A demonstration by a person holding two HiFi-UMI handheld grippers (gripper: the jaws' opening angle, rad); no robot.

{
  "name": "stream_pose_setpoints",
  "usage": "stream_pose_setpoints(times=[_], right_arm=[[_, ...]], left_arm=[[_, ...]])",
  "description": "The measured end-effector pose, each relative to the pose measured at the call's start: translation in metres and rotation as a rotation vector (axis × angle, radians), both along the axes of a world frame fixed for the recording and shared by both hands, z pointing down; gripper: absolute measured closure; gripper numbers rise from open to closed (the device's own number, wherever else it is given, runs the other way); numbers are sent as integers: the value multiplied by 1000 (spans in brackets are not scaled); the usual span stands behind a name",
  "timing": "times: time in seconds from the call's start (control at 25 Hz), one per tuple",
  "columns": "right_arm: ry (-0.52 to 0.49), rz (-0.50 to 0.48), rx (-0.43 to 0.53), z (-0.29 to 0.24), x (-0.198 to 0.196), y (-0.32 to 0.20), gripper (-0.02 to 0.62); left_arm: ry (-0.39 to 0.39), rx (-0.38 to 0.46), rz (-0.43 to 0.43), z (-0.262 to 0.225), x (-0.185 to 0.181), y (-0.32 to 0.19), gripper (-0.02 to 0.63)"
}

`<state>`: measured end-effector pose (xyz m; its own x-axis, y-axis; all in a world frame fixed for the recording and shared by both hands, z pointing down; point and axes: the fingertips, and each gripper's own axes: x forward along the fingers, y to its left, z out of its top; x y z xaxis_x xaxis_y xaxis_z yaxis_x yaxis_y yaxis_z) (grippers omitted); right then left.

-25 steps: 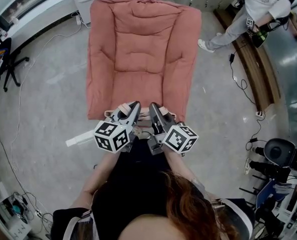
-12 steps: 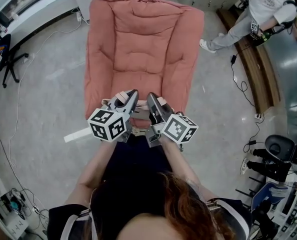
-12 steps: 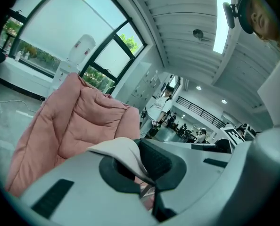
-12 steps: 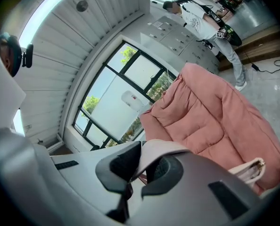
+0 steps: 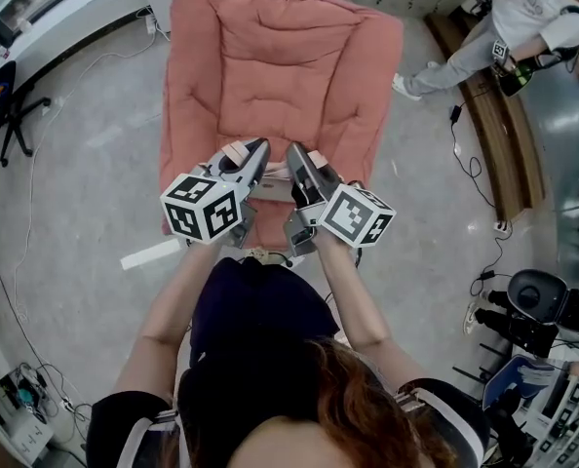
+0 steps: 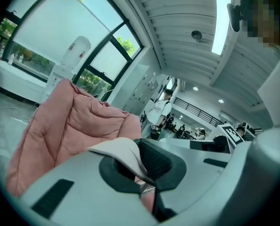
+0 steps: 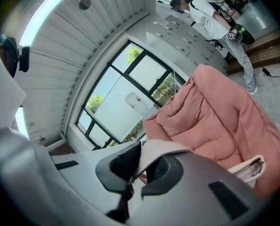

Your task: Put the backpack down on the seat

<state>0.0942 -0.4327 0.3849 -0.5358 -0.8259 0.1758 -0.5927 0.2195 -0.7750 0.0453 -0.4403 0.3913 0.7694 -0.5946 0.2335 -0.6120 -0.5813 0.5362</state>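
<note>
A pink padded armchair stands right ahead, its seat facing me. My left gripper and right gripper are side by side over the seat's front edge. Each is shut on a cream strap of the backpack. In the left gripper view the strap is pinched between the jaws of the left gripper. The right gripper view shows the same with the strap and the right gripper. A cream part of the backpack hangs beside the right jaws; the rest is hidden under the grippers.
Another person stands at the upper right by a wooden bench. Cables trail over the grey floor. Camera gear sits at the right, a black office chair at the left. A white water dispenser stands behind the armchair.
Both grippers have moved forward and a little up together, from in front of the armchair to over the seat's front edge. The straps stay pinched in both.
</note>
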Motion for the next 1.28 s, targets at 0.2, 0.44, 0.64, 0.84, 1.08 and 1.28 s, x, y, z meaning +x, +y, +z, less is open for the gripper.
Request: stream_pose_setpoints(times=[0.2, 0.44, 0.64, 0.84, 1.08, 1.28], right_arm=[[20, -9, 11, -1, 6, -38, 561], [41, -26, 12, -2, 7, -71, 561], [43, -29, 4, 7, 11, -100, 561], [41, -23, 1, 14, 13, -126, 561], [42, -29, 15, 14, 19, -147, 561], [62, -43, 31, 15, 23, -158, 561]], left_arm=[[3, 11, 17, -3, 8, -38, 588], [2, -8, 19, 0, 9, -68, 588], [-16, -15, 27, 11, 14, -96, 588], [-37, -19, 32, 18, 17, -123, 588], [-49, -7, 40, 16, 23, -144, 588], [-63, 3, 46, 18, 29, -153, 588]])
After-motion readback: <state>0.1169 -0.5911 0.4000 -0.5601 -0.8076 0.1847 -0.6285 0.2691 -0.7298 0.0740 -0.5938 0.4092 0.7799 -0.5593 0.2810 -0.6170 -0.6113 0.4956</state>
